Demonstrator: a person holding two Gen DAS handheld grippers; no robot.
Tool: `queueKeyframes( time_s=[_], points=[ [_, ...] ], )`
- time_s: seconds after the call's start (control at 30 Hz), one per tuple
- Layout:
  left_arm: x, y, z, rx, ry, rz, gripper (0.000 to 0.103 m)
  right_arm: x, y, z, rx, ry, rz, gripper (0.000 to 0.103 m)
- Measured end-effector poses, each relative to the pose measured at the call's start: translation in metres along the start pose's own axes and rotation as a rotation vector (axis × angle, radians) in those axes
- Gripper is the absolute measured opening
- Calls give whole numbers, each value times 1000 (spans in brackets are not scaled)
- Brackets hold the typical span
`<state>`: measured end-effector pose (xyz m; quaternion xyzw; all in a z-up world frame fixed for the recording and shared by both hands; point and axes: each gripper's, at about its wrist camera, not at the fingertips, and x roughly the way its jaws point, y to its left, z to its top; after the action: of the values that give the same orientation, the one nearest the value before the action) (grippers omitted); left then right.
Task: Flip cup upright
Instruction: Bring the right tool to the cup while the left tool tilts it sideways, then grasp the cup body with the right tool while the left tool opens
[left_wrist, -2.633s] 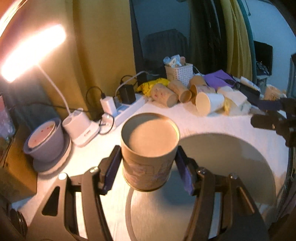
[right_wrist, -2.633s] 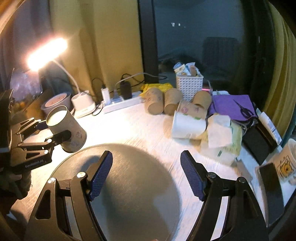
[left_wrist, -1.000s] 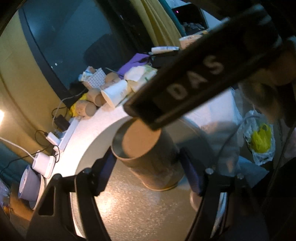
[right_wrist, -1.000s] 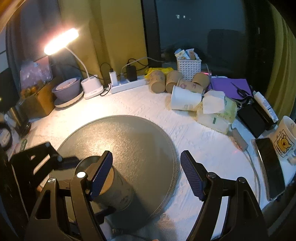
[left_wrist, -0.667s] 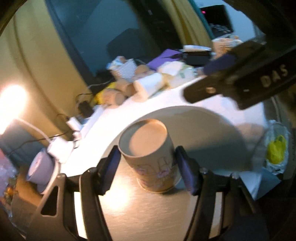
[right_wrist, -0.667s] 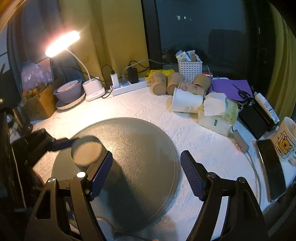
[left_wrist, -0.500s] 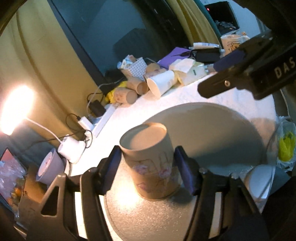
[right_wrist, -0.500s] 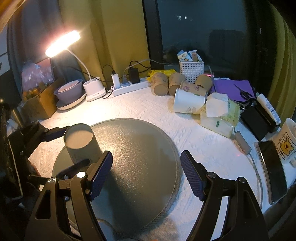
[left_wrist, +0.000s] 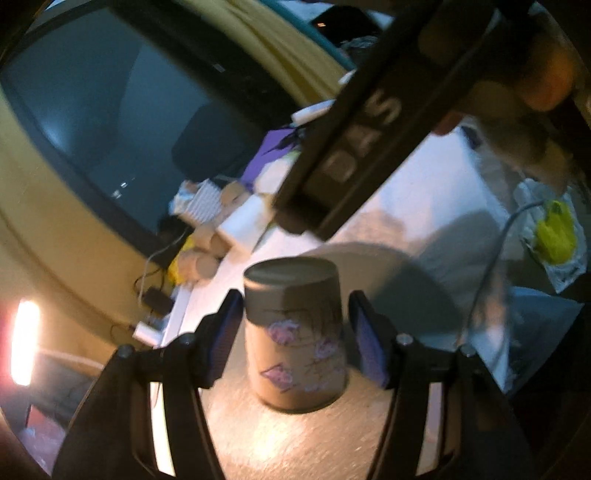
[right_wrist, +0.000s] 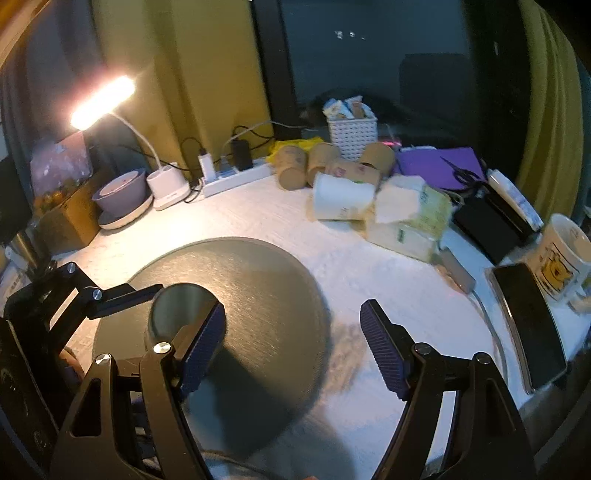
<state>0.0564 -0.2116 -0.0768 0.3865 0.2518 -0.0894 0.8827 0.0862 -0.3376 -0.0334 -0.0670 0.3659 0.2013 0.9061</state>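
Grey mat now carries the cup; my left gripper has just let go, right gripper gapes empty, and I can't tell which end is up

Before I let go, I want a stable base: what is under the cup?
The cup stands on the round grey mat. Its footprint hides the mat beneath.

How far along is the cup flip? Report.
Done: the cup stands on end on the mat; blur hides which end is up. In hand: the left gripper brackets it, grip unclear. The right gripper is open, empty. Remaining: let go, back off.
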Motion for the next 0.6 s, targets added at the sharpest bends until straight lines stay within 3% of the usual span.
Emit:
queueKeyframes(
  time_s=[0.27, 0.43, 0.6],
  points=[
    [8, -35, 21, 92, 2, -100, 61, -10, -24, -15, 48, -6, -18, 79],
    [15, -26, 25, 24, 28, -135, 61, -10, -38, -24, 71, 8, -20, 79],
    [8, 3, 22, -118, 35, -157, 72, -5, -33, -23, 44, 28, 0, 79]
  ],
)
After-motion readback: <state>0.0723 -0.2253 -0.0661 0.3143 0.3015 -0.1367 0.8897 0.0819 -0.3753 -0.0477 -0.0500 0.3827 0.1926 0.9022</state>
